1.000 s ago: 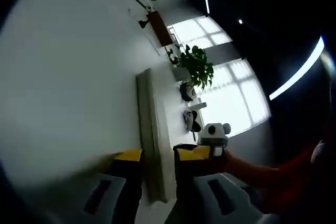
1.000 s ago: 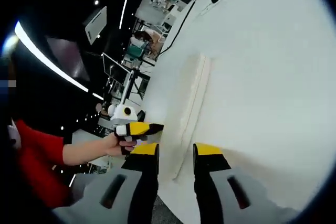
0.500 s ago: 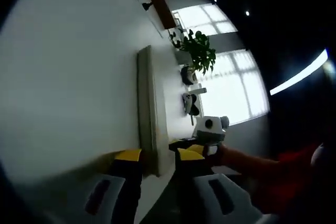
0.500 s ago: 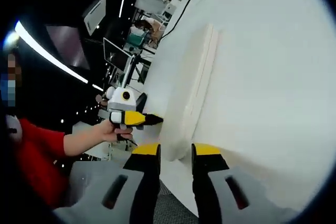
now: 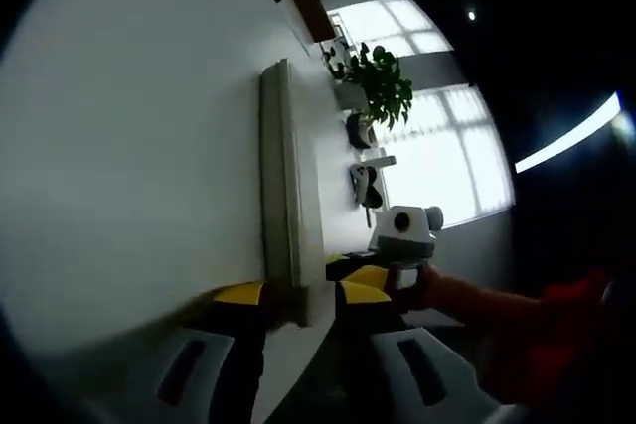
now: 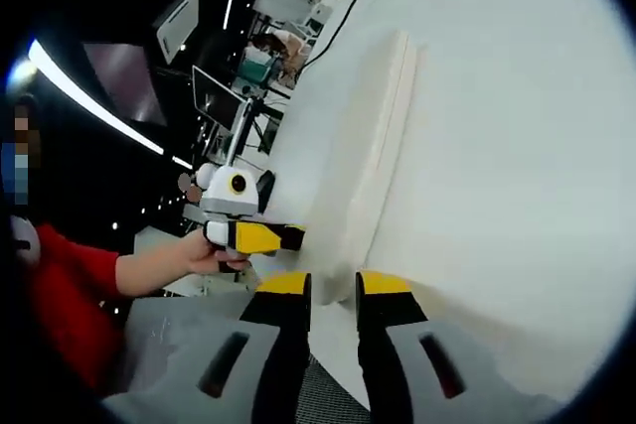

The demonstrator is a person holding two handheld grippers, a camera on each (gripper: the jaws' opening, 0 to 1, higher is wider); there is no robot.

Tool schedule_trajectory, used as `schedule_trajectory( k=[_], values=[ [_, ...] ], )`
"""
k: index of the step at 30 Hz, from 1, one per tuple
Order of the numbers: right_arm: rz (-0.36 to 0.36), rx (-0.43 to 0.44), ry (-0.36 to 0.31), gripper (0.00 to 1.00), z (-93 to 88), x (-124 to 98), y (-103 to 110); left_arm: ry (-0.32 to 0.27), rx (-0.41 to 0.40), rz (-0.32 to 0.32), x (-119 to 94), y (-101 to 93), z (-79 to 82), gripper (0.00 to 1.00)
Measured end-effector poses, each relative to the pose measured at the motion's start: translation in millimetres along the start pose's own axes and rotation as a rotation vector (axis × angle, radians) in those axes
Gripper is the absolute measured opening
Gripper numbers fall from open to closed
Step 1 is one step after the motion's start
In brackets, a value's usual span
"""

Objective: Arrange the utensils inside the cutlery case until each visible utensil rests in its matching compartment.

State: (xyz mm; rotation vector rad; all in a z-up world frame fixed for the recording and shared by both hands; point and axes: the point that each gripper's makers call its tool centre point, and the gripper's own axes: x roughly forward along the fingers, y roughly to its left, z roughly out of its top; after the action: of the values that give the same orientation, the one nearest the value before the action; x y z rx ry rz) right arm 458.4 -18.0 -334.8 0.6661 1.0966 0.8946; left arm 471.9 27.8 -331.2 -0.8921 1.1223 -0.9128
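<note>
Left hand-held gripper (image 5: pixel 296 297) straddles the cutlery case's (image 5: pixel 283 186) near end.

A white surface (image 5: pixel 129 146) is spreading across the left gripper view, with a leafy potted plant (image 5: pixel 376 84) standing at its far edge before bright windows (image 5: pixel 437 161). A brown box-like object (image 5: pixel 310 7) is lying farther along it. In the right gripper view, a black cable (image 6: pixel 350 9) is running over the white surface (image 6: pixel 517 166), and a light strip (image 6: pixel 89 91) is glowing on the dark ceiling.

White table (image 5: pixel 129 146), cutlery case (image 5: pixel 283 186) on it
</note>
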Motion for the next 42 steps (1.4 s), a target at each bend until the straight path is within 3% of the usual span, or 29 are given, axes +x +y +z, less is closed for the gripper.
schedule_trajectory(
  k=[7,9,13,14,20,26,42],
  values=[
    [0.005,-0.004,0.028,0.15,-4.8,8,-8,0.007,0.008,0.029,9,5.0,-2.6,0.23],
    [0.015,0.045,0.025,0.16,-4.0,9,-9,0.007,0.022,0.044,9,8.8,-2.7,0.19],
    [0.016,0.057,0.037,0.15,-5.5,9,-8,0.000,0.027,0.039,8,8.2,-3.3,0.18],
    [0.017,0.105,0.052,0.15,-7.9,8,-6,-0.001,0.032,0.042,8,8.2,-3.4,0.18],
    [0.023,0.084,0.105,0.14,-7.4,10,-7,-0.012,0.082,0.050,8,9.6,-2.8,0.16],
    [0.012,0.093,0.170,0.13,-9.3,11,-4,-0.015,0.076,0.049,8,10.6,-2.7,0.15],
    [0.006,0.101,0.161,0.13,-11.1,11,-4,-0.023,0.061,0.045,9,11.5,-3.1,0.13]
  ],
)
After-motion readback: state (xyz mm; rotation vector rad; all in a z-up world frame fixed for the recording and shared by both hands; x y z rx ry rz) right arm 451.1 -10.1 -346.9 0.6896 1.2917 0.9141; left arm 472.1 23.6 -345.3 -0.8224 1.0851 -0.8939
